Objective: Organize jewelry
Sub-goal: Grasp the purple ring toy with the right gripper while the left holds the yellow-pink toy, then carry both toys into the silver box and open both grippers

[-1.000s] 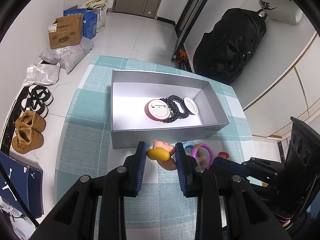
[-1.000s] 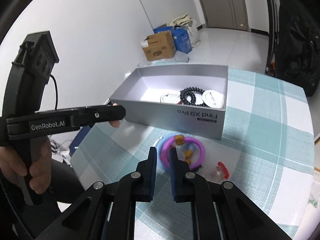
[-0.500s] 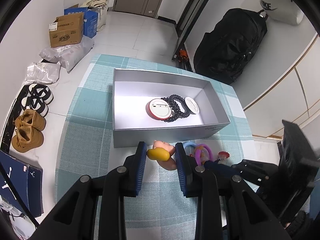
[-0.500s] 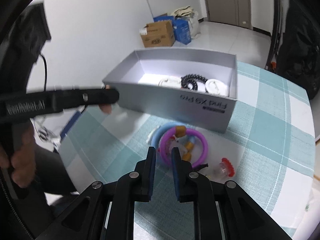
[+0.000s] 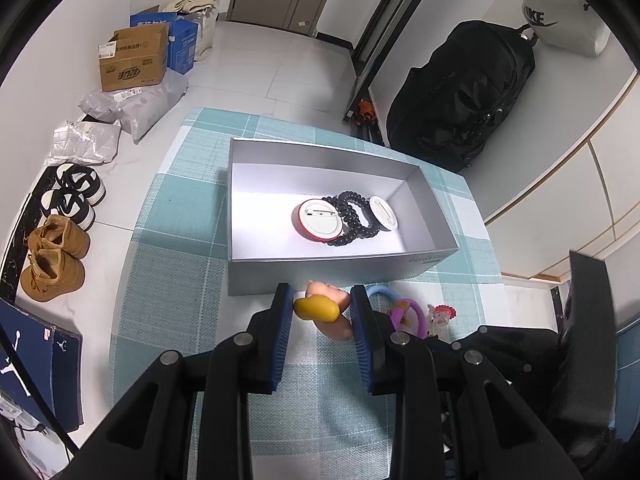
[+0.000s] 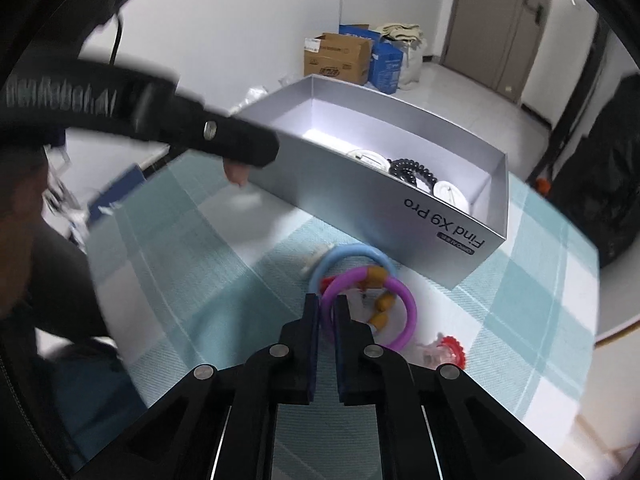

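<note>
My left gripper [image 5: 320, 304] is shut on a yellow and pink toy charm [image 5: 324, 310], held above the tablecloth just in front of the grey box [image 5: 248, 276]. The box holds two round badges [image 5: 318, 220] and a black bead bracelet [image 5: 354, 220]. My right gripper [image 6: 327, 312] has its jaws closed around the rim of a purple ring [image 6: 400, 312], which is linked with a blue ring [image 6: 352, 254] and lies on the cloth. A small red and clear trinket [image 6: 442, 352] lies to the right. The left gripper's arm [image 6: 224, 140] crosses the right wrist view.
The table has a teal checked cloth [image 5: 176, 280]. On the floor to the left are shoes [image 5: 56, 264], bags and cardboard boxes [image 5: 132, 60]. A black backpack [image 5: 460, 100] stands behind the table at the right.
The right gripper has moved forward and down so its jaws sit around the purple ring. The left gripper has risen slightly with the toy charm still in it.
</note>
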Demonstrator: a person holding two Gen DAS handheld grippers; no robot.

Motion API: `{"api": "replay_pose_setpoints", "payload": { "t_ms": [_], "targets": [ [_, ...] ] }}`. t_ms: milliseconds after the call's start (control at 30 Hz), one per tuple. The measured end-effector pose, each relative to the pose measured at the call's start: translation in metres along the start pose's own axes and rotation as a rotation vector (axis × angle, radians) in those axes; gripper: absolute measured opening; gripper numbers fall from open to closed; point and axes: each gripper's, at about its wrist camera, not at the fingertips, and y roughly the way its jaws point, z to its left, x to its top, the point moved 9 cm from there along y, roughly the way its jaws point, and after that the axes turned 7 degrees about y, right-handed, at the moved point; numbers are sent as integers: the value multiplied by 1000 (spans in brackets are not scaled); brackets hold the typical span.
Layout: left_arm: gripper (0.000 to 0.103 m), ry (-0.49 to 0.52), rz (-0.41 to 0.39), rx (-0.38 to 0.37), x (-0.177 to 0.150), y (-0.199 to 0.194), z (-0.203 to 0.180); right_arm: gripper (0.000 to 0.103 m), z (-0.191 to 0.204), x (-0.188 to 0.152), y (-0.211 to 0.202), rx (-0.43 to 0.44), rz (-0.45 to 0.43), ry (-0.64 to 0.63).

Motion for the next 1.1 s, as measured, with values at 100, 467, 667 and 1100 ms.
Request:
{"api": "replay_pose_setpoints", "payload": {
  "t_ms": [100, 467, 667, 1100],
  "targets": [
    [23, -6, -5, 0, 0, -1, 1, 6, -10, 8, -11, 85, -18, 117],
    [23, 3, -55, -28, 10, -11, -9, 6, -32, 35, -49, 293, -113, 364],
    [23, -10, -84, -26, 22, -12, -11, 6, -32, 55, -70, 326, -191, 390],
    [23, -30, -127, 15, 51, -8, -5, 6, -63, 99, -73, 355, -282, 500]
  ]
}}
